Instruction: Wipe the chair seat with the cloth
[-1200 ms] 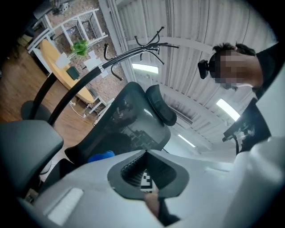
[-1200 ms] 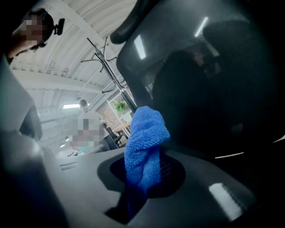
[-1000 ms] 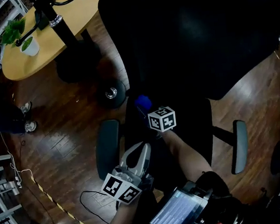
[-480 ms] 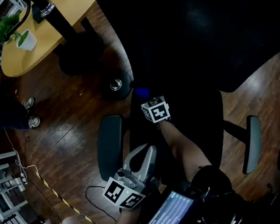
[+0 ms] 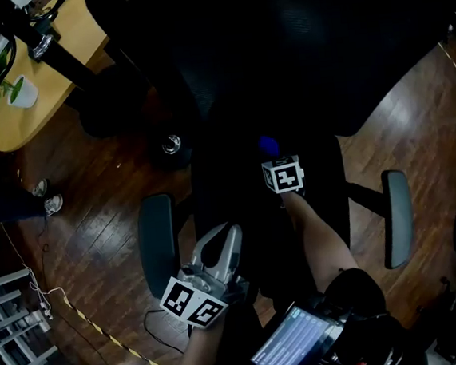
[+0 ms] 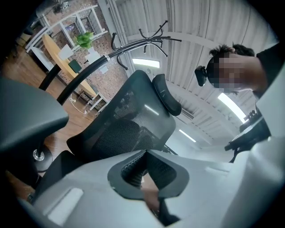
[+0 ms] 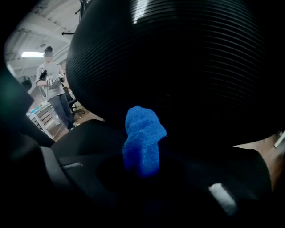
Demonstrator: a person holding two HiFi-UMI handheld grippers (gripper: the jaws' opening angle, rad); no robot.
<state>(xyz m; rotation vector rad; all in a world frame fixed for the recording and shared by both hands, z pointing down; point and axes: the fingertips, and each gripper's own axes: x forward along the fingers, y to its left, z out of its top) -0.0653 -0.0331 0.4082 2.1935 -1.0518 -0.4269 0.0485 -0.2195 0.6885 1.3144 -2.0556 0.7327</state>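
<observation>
Two grippers in use: right gripper point(image 7: 142, 165) is pinching the blue cloth point(image 7: 142, 136) at the rear of the chair seat point(image 5: 326, 196), left gripper point(image 5: 231, 235) is hovering near its front, jaws together and empty, and the bunched cloth is likely risking pulling free under hard dragging.

Dim, murky head view; the black chair point(image 5: 295, 51) loses detail. Gripper views bend at edges; ceiling lights point(image 6: 147, 63) glare.

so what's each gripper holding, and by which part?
Right gripper is shut on the cloth, pinching its lower end; the rest bunches up past the jaws. Left gripper holds nothing, jaws together.
</observation>
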